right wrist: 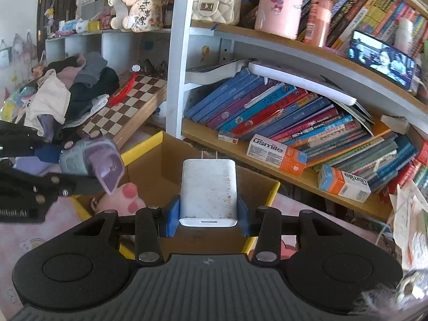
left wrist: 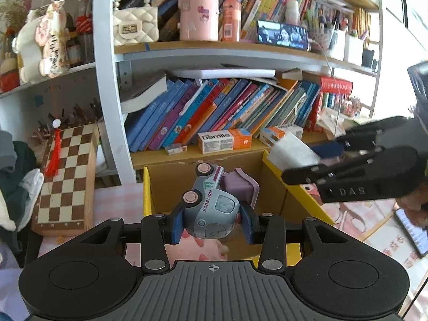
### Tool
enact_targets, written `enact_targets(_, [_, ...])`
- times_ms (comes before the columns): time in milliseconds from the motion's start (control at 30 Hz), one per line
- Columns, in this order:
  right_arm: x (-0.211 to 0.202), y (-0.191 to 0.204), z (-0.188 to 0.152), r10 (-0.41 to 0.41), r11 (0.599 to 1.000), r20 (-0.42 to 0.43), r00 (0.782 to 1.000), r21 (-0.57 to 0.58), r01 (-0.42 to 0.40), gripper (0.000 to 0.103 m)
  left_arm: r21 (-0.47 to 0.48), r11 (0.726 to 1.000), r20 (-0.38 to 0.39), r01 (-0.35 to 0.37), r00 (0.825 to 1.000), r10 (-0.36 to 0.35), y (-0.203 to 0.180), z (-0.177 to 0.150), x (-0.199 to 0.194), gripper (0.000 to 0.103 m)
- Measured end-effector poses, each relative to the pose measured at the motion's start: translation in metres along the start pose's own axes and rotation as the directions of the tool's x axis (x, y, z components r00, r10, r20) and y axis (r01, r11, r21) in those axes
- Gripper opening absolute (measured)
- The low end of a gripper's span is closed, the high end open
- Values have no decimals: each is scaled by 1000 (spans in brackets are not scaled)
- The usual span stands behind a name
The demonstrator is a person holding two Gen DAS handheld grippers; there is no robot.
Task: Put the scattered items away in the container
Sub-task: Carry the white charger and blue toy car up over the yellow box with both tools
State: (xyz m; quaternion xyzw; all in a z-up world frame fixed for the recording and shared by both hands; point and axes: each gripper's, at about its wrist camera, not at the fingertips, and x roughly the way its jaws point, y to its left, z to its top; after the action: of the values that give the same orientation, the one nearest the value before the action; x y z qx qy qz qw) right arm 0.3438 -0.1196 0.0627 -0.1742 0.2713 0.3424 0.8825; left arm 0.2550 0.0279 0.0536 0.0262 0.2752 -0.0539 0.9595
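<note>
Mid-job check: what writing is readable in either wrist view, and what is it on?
"FUN TRUCK": grey-blue toy truck held in the left gripper.
"usmile": white-and-orange carton on the lower wooden shelf; also on a smaller carton to its right.
"DAS": black right gripper, seen from the left wrist.
Book spines and the plush charm's characters: too small to read reliably.
White charger: no writing visible.

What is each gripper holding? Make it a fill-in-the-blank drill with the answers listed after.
1. The left gripper is shut on a toy ____.
2. The right gripper is shut on a white ____.
3. Both grippers hang over the cardboard box with ____ edges.
4. A pink plush lies ____ that box.

Missing words: truck; charger; yellow; inside
</note>
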Motion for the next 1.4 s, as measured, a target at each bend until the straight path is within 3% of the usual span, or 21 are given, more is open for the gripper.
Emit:
enact_targets(500, [83,-10,34,53,986,-118,992,-153,-71,41,74,996,-115,53,992,-44,-25,4,61,40])
enact_targets(1000, [171,-20,27,89,966,-345,934,-200,-165,41,43,989,-251,140,960,-125,-35,-3,115,39])
enact_targets(1200, [191,-20,20,116,945,-406,906,-235,-227,41,20,983,-300,180,939,-166,-38,-9,126,39])
enact_targets(1400, [198,-22,20,132,932,-428,894,-253,-259,41,-16,981,-321,194,928,-189,-35,-12,131,39])
